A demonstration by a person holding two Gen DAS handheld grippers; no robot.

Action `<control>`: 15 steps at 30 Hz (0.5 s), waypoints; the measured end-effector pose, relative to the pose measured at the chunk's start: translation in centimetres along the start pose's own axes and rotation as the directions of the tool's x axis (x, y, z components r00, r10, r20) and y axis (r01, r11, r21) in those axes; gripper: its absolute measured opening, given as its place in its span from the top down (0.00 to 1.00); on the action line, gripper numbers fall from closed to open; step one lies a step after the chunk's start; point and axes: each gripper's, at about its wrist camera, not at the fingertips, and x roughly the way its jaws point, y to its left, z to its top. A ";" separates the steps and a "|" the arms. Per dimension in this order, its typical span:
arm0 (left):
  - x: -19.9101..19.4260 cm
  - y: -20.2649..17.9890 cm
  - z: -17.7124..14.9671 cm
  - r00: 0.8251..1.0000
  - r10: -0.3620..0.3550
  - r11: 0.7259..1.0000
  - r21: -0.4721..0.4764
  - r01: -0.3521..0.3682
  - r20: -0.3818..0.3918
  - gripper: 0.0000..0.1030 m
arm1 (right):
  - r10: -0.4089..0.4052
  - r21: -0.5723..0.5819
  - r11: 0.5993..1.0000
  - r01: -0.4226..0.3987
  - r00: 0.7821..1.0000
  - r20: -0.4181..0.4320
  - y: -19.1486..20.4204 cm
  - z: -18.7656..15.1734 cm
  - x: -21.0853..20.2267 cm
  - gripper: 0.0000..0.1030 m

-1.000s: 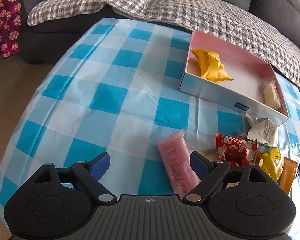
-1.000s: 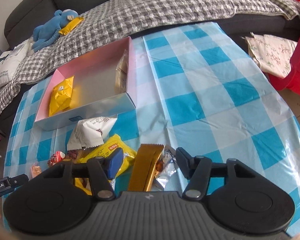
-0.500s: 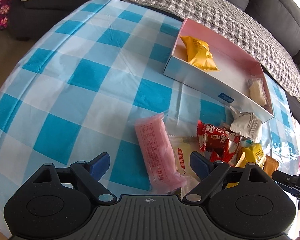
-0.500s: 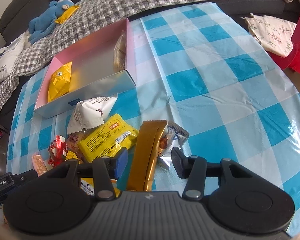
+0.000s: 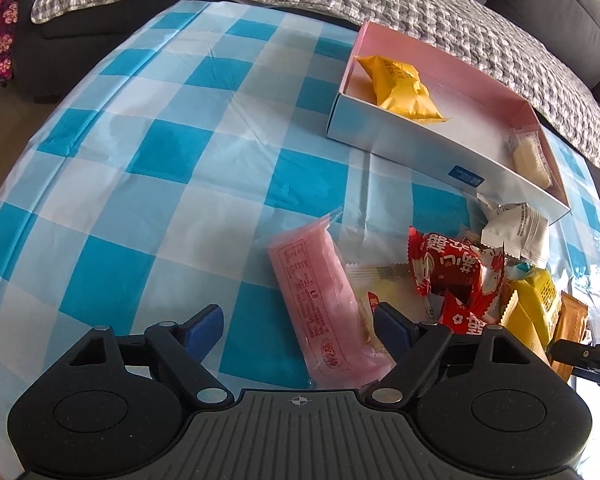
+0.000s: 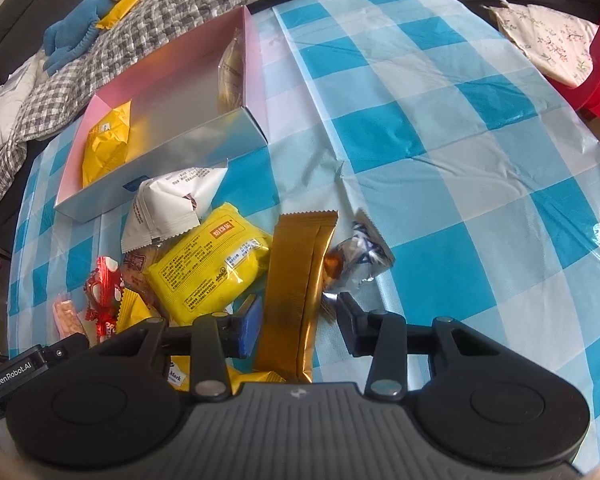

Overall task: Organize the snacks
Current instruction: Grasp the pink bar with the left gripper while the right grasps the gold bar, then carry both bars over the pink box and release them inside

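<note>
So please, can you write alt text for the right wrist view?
The right gripper is closing its jaws around a gold snack bar on a blue checked tablecloth. More wrapped snacks lie left of it, before an open box.

A table under a blue-and-white checked cloth (image 5: pixel 172 152) carries everything. Toward its far side sits a shallow open box (image 6: pixel 172 148), pink inside. Nearer, just in front of the box, a heap of snack packets lies on the cloth: a white packet (image 6: pixel 172 200) touching the box wall, a yellow packet (image 6: pixel 212 268), a long gold bar (image 6: pixel 296 280), a small silvery-blue wrapped sweet (image 6: pixel 356 260), a red packet (image 5: pixel 456 272) and, at the left end, a pink bar (image 5: pixel 320 300). The cloth is creased beside the box.
</note>
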 end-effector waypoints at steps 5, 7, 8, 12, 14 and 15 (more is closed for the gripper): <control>0.4 -0.2 -0.1 1.000 -0.006 1.000 0.026 0.005 0.018 0.53 | -0.007 -0.004 1.000 0.008 1.000 0.008 0.3 0.1 0.2 0.85; 0.2 -0.1 0.0 1.000 -0.009 1.000 0.028 0.008 0.029 0.65 | 0.001 -0.005 1.000 -0.001 1.000 0.010 0.3 0.1 0.1 0.89; 0.2 0.0 0.1 1.000 -0.002 1.000 0.023 0.001 0.029 0.68 | 0.002 -0.010 1.000 -0.002 1.000 0.018 0.4 0.1 -0.1 0.90; 0.2 0.0 0.1 1.000 0.003 0.999 0.034 -0.004 0.030 0.70 | 0.016 -0.014 1.000 -0.016 0.999 0.043 0.3 0.2 -0.6 0.91; 0.2 -0.1 0.0 1.000 0.007 0.999 0.044 -0.008 0.027 0.71 | 0.021 -0.023 1.000 -0.020 0.999 0.048 0.5 0.1 -0.6 0.91; 0.1 -0.1 0.0 1.000 0.005 0.999 0.043 -0.006 0.027 0.71 | 0.026 -0.028 0.999 -0.025 0.998 0.051 0.5 0.1 -0.7 0.91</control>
